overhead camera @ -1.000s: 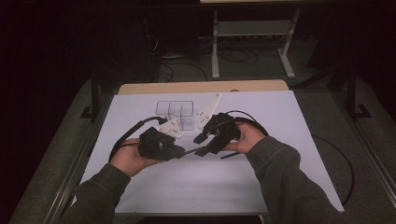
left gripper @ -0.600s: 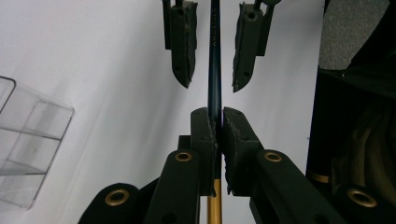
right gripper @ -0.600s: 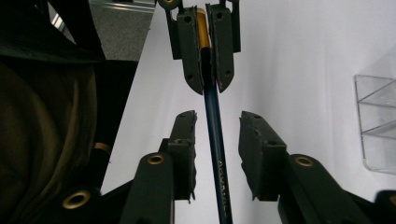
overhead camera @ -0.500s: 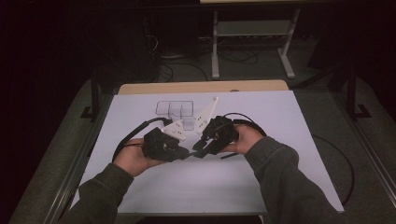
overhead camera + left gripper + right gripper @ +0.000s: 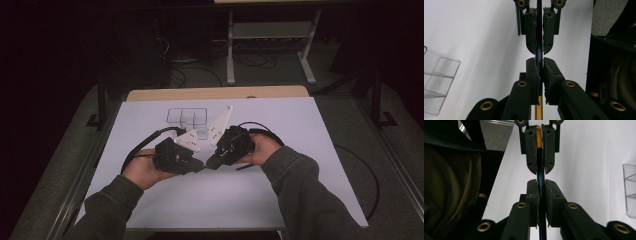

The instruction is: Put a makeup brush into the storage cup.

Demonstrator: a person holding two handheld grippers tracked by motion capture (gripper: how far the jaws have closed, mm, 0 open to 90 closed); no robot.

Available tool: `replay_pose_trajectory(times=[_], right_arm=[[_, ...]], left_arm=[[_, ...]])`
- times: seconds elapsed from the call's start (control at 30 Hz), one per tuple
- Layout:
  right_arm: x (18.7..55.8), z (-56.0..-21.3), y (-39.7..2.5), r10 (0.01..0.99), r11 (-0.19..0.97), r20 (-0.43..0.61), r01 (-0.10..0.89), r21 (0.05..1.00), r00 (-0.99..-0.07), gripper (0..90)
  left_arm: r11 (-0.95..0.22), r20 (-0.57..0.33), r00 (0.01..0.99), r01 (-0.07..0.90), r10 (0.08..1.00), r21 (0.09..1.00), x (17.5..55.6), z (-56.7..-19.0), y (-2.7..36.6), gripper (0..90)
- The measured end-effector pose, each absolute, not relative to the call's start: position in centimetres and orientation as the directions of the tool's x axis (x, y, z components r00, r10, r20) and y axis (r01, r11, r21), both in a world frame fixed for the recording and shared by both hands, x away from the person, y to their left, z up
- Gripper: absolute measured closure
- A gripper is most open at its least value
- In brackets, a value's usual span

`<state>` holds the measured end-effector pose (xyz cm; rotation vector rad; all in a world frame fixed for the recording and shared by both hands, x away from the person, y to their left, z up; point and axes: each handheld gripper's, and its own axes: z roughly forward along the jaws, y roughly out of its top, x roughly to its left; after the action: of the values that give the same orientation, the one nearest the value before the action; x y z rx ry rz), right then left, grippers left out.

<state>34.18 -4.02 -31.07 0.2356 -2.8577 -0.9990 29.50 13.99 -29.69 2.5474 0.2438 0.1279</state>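
Two hand-held grippers meet nose to nose over the middle of the white bench (image 5: 300,150), each clamped on the same slim pen (image 5: 538,53). The left gripper (image 5: 196,165), cradled in the person's left hand (image 5: 142,170), points toward the right one, and the right gripper (image 5: 210,162), held in the right hand (image 5: 260,150), points back at it. Their tips almost touch, just above the bench top and nearer its front edge than its back.

In the left gripper view, the jaws are closed tight on the pen, whose dark blue barrel runs straight up the narrow gap and into the facing jaws of the other gripper; a gold section (image 5: 538,110) shows low down, between this gripper's own jaws. In the right gripper view the picture is mirrored: these jaws are likewise pressed shut on the dark barrel (image 5: 540,180), and the gold end (image 5: 538,138) sits inside the opposite gripper's jaws. The pen thus bridges the two, held clear of the bench.

A clear plastic organizer (image 5: 187,119) with several compartments stands behind the grippers, toward the back edge of the bench, a little left of centre. A black cable (image 5: 145,142) loops from the left gripper across the bench toward its left edge, and another curls behind the right hand. Olive-green sleeves (image 5: 305,195) come in from the front edge.
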Motion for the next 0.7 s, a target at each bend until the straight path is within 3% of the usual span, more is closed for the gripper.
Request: replay_pose_trajectory(times=[0.7], right_arm=[[33.79, -31.24, -4.42, -0.193, 0.777, 0.048, -0.123, 0.617, -0.980, 83.5]], left_arm=[[-0.829, 0.030, 0.986, 0.124, 0.167, 0.545, 29.30, -29.76, 13.68, 83.3]])
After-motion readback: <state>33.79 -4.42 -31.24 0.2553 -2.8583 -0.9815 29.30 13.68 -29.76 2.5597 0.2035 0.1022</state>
